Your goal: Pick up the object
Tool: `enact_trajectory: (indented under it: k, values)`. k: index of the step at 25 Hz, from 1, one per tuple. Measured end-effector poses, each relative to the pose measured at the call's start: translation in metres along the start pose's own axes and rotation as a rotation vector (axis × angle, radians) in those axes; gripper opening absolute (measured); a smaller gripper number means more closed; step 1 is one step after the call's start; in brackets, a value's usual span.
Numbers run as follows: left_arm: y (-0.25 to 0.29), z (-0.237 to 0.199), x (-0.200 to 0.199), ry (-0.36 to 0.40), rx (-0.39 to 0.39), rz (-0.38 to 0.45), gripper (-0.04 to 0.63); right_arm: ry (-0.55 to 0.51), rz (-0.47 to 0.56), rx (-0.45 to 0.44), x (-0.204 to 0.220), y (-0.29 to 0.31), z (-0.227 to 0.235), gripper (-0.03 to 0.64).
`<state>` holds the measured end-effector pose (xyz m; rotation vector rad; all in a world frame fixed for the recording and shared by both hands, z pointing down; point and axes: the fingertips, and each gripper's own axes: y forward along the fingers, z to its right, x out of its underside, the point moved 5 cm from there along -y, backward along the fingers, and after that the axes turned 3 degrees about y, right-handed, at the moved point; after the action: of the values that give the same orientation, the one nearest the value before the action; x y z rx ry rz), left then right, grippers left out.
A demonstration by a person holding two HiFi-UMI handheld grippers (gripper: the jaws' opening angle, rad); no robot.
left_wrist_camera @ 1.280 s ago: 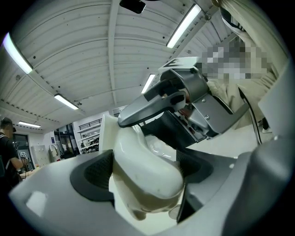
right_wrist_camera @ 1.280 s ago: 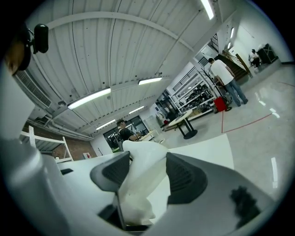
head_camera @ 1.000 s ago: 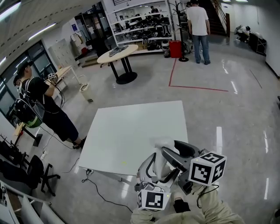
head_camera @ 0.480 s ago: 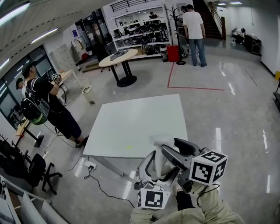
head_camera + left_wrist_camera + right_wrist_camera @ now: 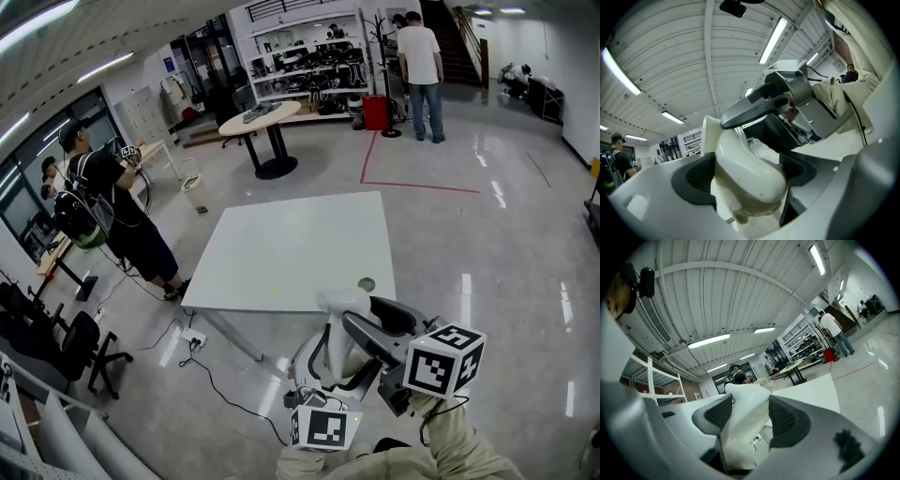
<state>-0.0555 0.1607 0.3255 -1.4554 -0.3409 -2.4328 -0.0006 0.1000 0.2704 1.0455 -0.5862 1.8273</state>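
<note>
Both grippers hold one smooth white moulded object (image 5: 342,305) just off the near edge of the white table (image 5: 281,253). In the head view my left gripper (image 5: 330,361) reaches it from below-left, and my right gripper (image 5: 370,323) comes in from the right. In the left gripper view the white object (image 5: 745,173) fills the gap of the left gripper (image 5: 747,176), both dark pads against it, with the right gripper's grey body (image 5: 764,105) above. The right gripper (image 5: 750,416) likewise has its pads on either side of the white object (image 5: 743,418).
A small round thing (image 5: 367,284) lies near the table's front right corner. A person with a backpack (image 5: 103,202) stands at the left and another person (image 5: 420,66) at the back. A round table (image 5: 262,117), an office chair (image 5: 66,342) and a floor power strip (image 5: 192,337) surround the table.
The head view has drifted, so the table sits a little farther from the grippers, and the small round thing has come into sight. Both grippers keep their hold on the white object.
</note>
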Motion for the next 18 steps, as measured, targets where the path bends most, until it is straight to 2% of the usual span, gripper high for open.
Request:
enact_trajectory:
  k: [10,18]
  values:
    - [-0.013,0.053,-0.033,-0.018,-0.005,-0.024,0.435,-0.028,-0.02,-0.012,0.0,-0.062,-0.007,0.261]
    - [-0.012,0.062,-0.038,-0.015,0.003,-0.027,0.434,-0.033,-0.018,-0.013,-0.001,-0.073,-0.006,0.261]
